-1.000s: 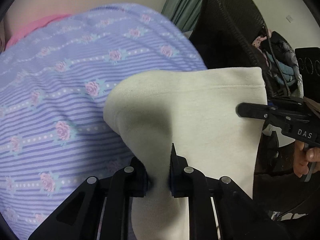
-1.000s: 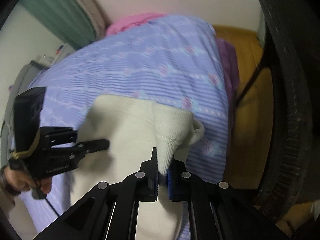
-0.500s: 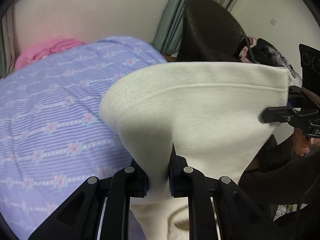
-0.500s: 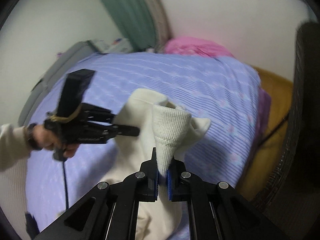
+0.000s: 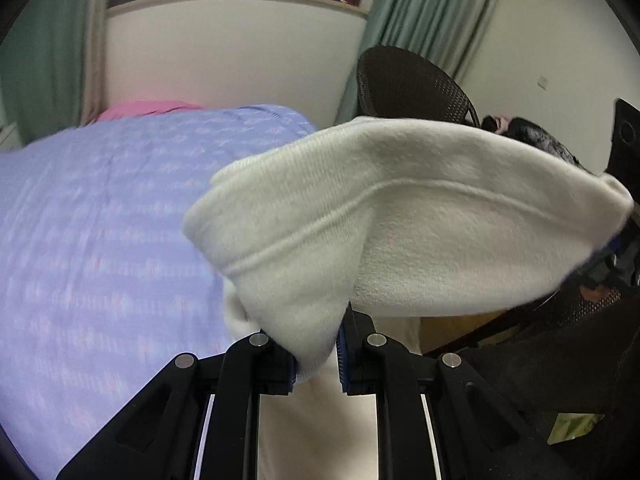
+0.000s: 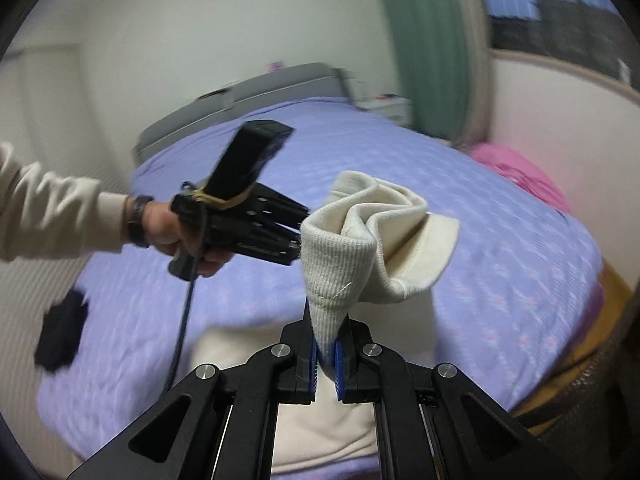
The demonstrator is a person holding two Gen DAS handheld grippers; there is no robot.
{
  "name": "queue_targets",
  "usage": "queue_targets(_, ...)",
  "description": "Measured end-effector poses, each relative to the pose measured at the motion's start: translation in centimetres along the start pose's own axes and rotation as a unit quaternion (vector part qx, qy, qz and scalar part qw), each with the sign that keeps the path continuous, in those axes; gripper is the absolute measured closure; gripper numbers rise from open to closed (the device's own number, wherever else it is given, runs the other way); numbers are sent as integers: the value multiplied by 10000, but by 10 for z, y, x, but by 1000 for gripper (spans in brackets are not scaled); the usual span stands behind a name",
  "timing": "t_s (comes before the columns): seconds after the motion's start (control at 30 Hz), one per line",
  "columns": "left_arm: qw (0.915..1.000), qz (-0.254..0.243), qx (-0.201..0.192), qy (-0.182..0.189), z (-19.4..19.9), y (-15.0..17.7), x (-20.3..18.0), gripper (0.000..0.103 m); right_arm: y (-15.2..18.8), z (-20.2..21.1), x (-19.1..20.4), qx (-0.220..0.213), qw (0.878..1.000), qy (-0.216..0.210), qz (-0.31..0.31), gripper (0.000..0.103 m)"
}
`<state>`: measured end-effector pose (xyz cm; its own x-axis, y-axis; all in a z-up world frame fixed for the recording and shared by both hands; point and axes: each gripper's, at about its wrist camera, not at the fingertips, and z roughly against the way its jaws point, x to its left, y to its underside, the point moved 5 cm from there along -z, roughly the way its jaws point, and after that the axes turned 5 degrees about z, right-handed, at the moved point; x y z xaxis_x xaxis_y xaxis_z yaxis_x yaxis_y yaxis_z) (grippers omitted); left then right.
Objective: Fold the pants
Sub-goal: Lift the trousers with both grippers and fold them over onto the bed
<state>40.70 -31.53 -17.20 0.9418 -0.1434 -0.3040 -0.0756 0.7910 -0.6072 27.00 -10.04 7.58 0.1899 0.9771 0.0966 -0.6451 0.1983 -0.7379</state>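
Observation:
The cream knit pants hang in the air between both grippers above the bed. My left gripper is shut on a bunched edge of the pants; it also shows in the right wrist view, held in a hand at the pants' left edge. My right gripper is shut on the ribbed band of the pants. The rest of the pants droops below onto the bed. In the left wrist view the right gripper is mostly hidden behind the cloth.
The bed has a purple flowered cover with a pink pillow at the wall. A dark wicker chair stands at the bed's right. A dark item lies on the cover at the left. Green curtains hang behind.
Both grippers have risen and tilted up with the pants, lifting the held edge well above the bed. The views now show more wall and window.

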Motion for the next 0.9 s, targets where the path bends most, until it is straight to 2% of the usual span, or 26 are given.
queue_targets(0.1,9989,407,-185,-113,9,58,3,86,26,-14,57,185,9965,-229,783,95)
queue_targets(0.23,9956,776,-316,-414,-2,128,12,86,81,-51,116,531,9809,-419,1825,96)
queue_targets(0.3,9942,822,-400,-573,-4,147,14,85,106,-70,134,690,9709,-450,2250,96)
queue_targets(0.43,9906,789,-687,-886,7,172,11,80,142,-96,153,1033,9542,-665,2727,95)
queue_targets(0.5,9893,739,-693,-1047,13,182,11,75,151,-106,154,1126,9491,-657,2866,94)
queue_targets(0.63,9888,575,-622,-1227,30,195,6,70,163,-113,156,1430,9412,-794,2957,83)
queue_targets(0.7,9855,479,-570,-1525,43,198,6,43,163,-109,157,1457,9415,-883,2908,72)
queue_targets(0.73,9827,445,-593,-1697,53,201,8,40,159,-103,157,1446,9443,-939,2804,70)
queue_targets(0.8,9784,542,-560,-1912,68,209,14,39,153,-97,153,1449,9510,-984,2548,57)
queue_targets(0.9,9753,725,-485,-2030,85,222,21,40,140,-87,150,1445,9593,-977,2222,52)
